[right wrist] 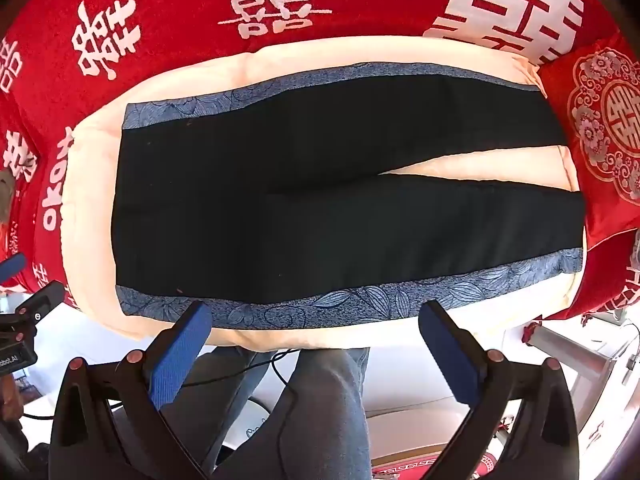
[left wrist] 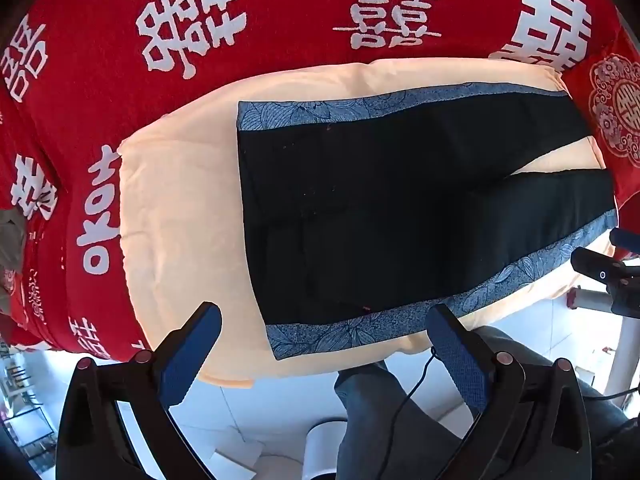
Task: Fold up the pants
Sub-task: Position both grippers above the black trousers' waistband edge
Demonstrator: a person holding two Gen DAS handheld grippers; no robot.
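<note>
The black pants (right wrist: pixel 320 208) with blue floral side stripes lie flat and unfolded on a cream pad (right wrist: pixel 92 184), which rests on a red bedspread (right wrist: pixel 180 8) printed with white characters. The waistband lies left of both pairs of fingers and the two legs spread to the right, toward a red embroidered cushion (right wrist: pixel 600 128). The left gripper (left wrist: pixel 324 344) and right gripper (right wrist: pixel 316 332) both hang above the pants' near striped edge, fingers spread wide, holding nothing. A person's jeans-clad legs (right wrist: pixel 320 400) show below the fingers.
</note>
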